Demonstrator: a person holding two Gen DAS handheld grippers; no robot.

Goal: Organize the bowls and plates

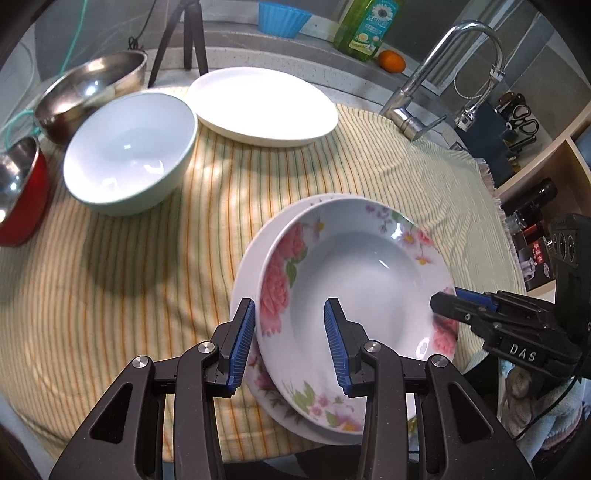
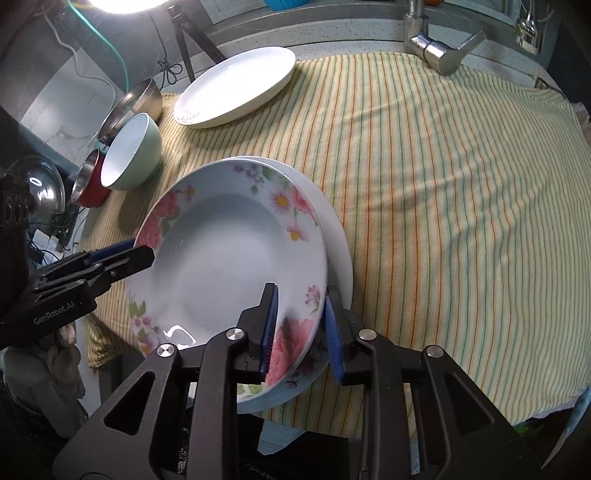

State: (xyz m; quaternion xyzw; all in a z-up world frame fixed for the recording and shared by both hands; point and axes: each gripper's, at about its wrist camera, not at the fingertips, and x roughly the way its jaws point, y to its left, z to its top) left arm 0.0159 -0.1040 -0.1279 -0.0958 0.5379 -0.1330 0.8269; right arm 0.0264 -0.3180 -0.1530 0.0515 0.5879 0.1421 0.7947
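A floral deep plate sits tilted on a second floral plate on the striped cloth. My left gripper straddles the top plate's near rim with its jaws apart. My right gripper straddles the opposite rim, jaws close around both plate edges; it shows at the right in the left wrist view. A pale green bowl and a plain white plate stand farther back.
A steel bowl and a red-sided steel bowl stand at the cloth's left edge. A faucet rises at the back right. A dish soap bottle, an orange and a tripod stand behind.
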